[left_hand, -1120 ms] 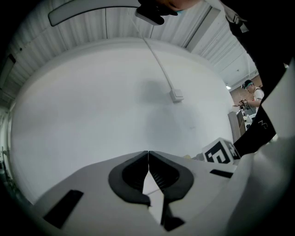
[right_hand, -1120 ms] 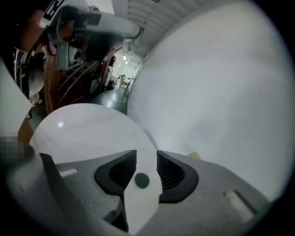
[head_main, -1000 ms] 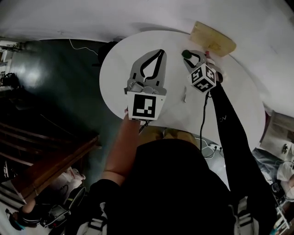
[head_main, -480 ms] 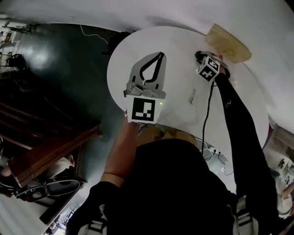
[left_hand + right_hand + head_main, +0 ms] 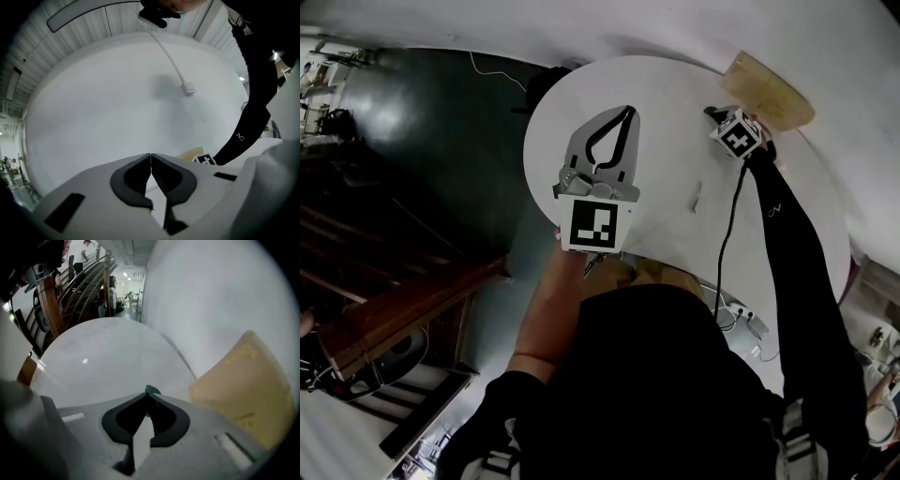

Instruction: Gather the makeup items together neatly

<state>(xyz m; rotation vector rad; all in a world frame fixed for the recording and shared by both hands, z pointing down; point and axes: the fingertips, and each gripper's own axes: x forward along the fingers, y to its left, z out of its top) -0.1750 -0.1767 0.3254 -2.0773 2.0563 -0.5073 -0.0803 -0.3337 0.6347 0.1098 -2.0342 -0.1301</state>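
Pinching a small green thing right at their tips, the right tongs have just been closing. Now their two jaws are pressed together on it. Only a tiny bit of the green thing pokes out past the tips. So I cannot tell which way it points or which way its long side runs. These tongs tip down over the far right part of the round white table. They are near the table's edge and just beside a tan card that sticks out past that edge. A black cord runs back from them along the person's dark sleeve. The left tongs have their jaws together too, tip against tip, and nothing is between them. They hang over the left part of the table and point away from the person. They touch nothing that I can see. A thin pale stick lies flat on the table between the two tongs, apart from both. Its long side runs from the person's side toward the far side of the table. Its far end leans a little to the right. It is too small to tell which end is its tip.
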